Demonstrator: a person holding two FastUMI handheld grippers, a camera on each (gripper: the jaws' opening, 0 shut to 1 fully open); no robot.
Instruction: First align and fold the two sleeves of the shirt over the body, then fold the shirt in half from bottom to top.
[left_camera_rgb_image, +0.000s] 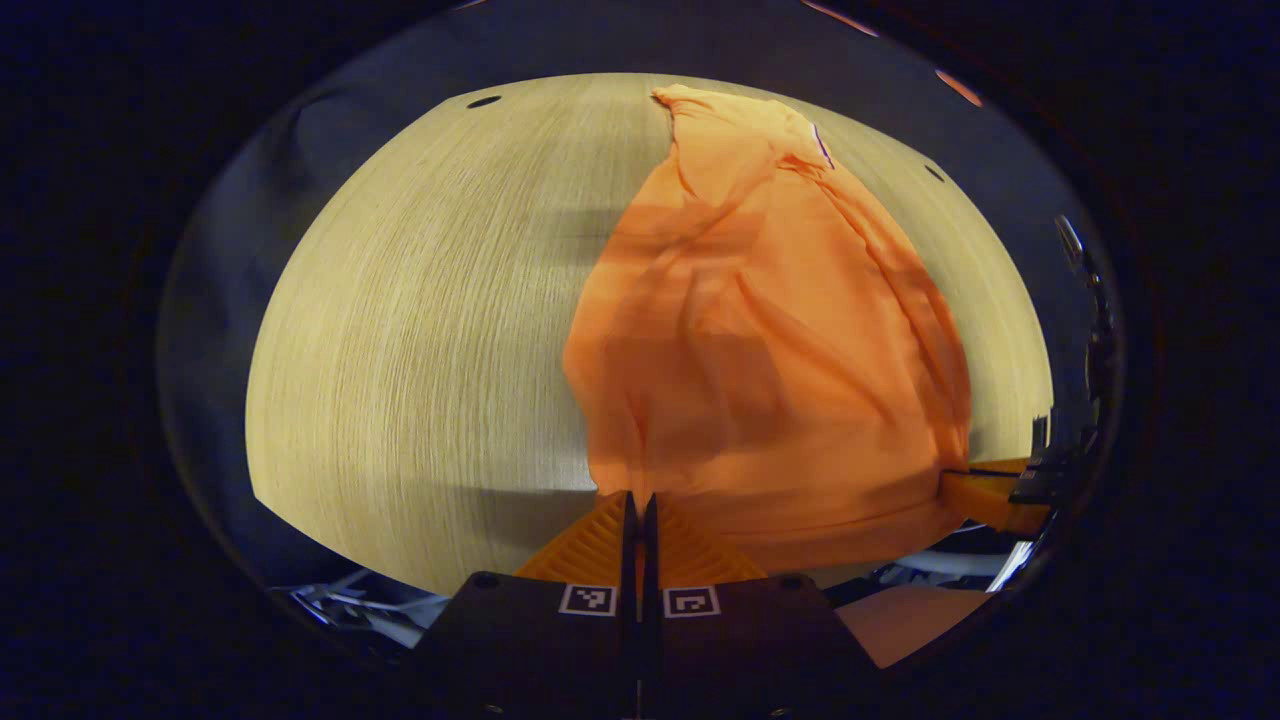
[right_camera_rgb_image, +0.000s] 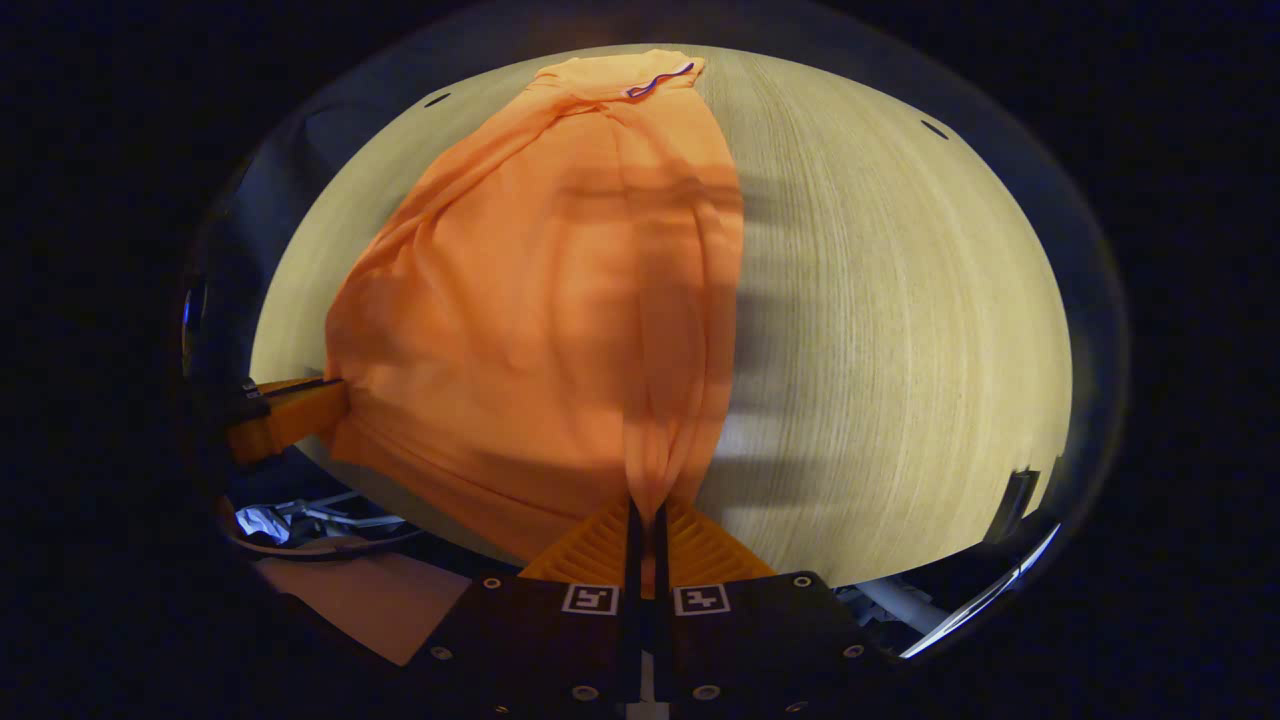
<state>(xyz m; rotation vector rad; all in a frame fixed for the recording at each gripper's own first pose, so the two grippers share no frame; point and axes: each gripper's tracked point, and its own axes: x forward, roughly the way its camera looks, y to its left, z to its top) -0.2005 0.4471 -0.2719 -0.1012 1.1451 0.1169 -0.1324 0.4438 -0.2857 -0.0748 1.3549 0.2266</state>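
Note:
An orange shirt (left_camera_rgb_image: 770, 330) lies lengthwise on the wooden table (left_camera_rgb_image: 420, 330), its collar end at the far side and its bottom hem lifted toward me. My left gripper (left_camera_rgb_image: 638, 500) is shut on the hem's left corner. In the right gripper view the same shirt (right_camera_rgb_image: 560, 300) stretches away over the table (right_camera_rgb_image: 900, 320), and my right gripper (right_camera_rgb_image: 647, 510) is shut on the hem's right corner, the cloth bunched between its fingers. The right gripper (left_camera_rgb_image: 990, 495) shows at the right edge of the left gripper view; the left gripper (right_camera_rgb_image: 285, 415) shows at the left of the right gripper view.
The table's near edge runs just below both grippers, with cables and clutter (right_camera_rgb_image: 300, 525) on the floor beneath. Small dark holes (left_camera_rgb_image: 483, 101) mark the far part of the tabletop. Bare wood lies on either side of the shirt.

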